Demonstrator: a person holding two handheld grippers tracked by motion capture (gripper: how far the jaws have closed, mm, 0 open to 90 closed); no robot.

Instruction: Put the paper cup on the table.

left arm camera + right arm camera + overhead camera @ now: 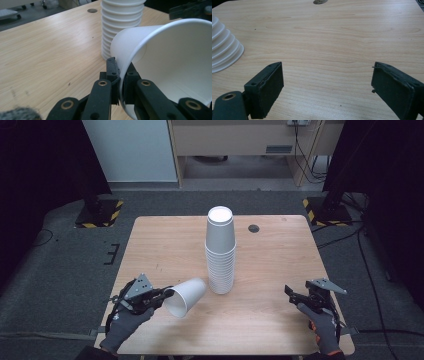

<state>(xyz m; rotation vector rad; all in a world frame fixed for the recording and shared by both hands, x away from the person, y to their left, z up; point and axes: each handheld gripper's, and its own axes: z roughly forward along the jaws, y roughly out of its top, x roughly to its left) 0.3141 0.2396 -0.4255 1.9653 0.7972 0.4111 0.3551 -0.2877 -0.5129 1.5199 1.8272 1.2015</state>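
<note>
A tall stack of upturned white paper cups (pixel 220 250) stands near the middle of the wooden table (pixel 280 250). My left gripper (pixel 166 295) is shut on the rim of a single white cup (pixel 186 296), which lies tilted with its mouth toward the near left, just left of the stack's base. In the left gripper view the jaws pinch the cup's wall (pixel 160 62) with the stack (pixel 120 22) behind it. My right gripper (pixel 290 293) rests open at the near right, nothing between its pads (pixel 270 87).
A small dark round grommet (pixel 254 228) sits in the table's far right part. The stack's base (pixel 224 52) shows at the left in the right gripper view. Dark stands with yellow-black striped bases (pixel 100 212) flank the table's far corners.
</note>
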